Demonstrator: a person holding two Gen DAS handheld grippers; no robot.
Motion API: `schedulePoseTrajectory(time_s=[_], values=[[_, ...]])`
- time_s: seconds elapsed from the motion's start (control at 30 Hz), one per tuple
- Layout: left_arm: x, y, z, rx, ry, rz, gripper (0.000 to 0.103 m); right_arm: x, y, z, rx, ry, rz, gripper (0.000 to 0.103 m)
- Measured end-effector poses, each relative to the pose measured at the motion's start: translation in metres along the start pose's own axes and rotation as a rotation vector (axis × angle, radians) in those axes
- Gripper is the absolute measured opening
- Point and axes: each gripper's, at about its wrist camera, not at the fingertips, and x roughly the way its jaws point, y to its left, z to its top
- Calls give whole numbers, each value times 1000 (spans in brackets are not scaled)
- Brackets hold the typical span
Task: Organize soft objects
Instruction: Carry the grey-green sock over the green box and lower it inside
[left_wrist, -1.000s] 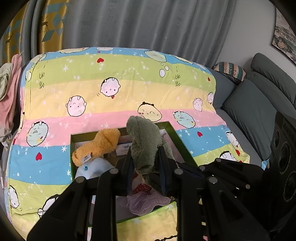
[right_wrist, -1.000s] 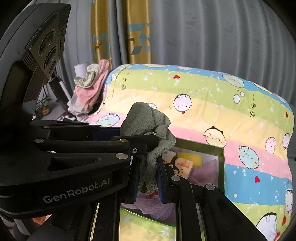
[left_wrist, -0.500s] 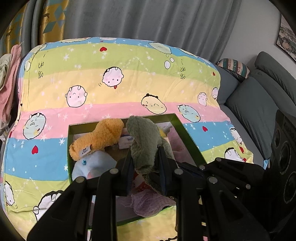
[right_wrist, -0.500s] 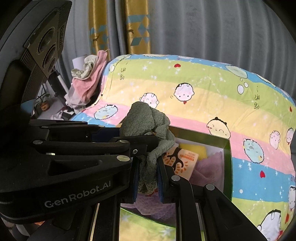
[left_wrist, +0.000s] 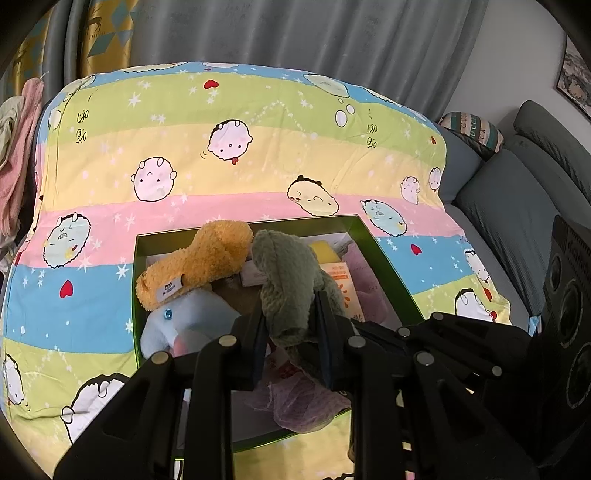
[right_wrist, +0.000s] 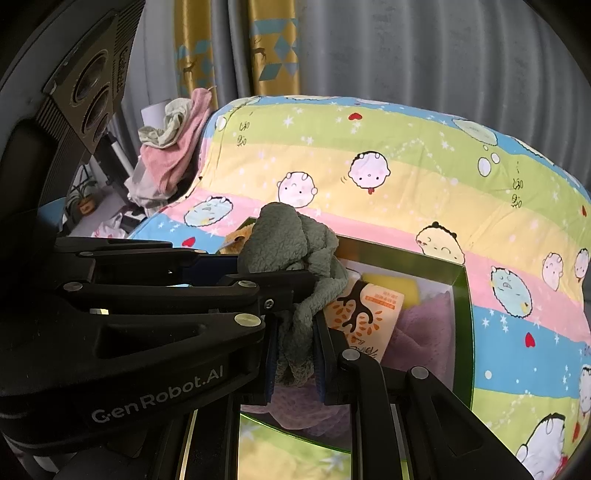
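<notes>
Both grippers pinch one grey-green fleece cloth (left_wrist: 286, 295) from two sides, held bunched above a green box (left_wrist: 391, 273) that sits on a striped cartoon blanket (left_wrist: 221, 110). Left gripper (left_wrist: 291, 350): fingers narrowed onto the lower part of the cloth, pads pressing it on both sides, top of cloth bulging up above the tips. Right gripper (right_wrist: 295, 354): fingers also close together, clamped on a twisted tail of the same cloth (right_wrist: 291, 251), which hangs down between the pads. In the right view the left gripper (right_wrist: 240, 273) crosses from the left edge and meets the cloth higher up. Cloth hangs over the middle of the box, not resting on the contents as far as can be told. In the box: orange plush (left_wrist: 199, 262) at the far left, leaning over the rim; light blue plush (left_wrist: 184, 325) below it, touching it; yellow sponge-like block (left_wrist: 325, 249) at the far side; orange-and-white packet (right_wrist: 365, 317) beside it; purple towel (right_wrist: 424, 332) along the right side; pink mesh fabric (left_wrist: 303, 406) at the near edge. Grey sofa (left_wrist: 517, 206) right of the blanket, grey curtain (left_wrist: 295, 37) behind, pink clothes pile (right_wrist: 166, 155) far left.
</notes>
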Motion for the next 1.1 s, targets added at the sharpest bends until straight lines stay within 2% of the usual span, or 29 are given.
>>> schedulePoseTrajectory(time_s=[1.1], values=[[20,3,-7,5,45,15,21,16,-3,-8,5,56,-9,18]])
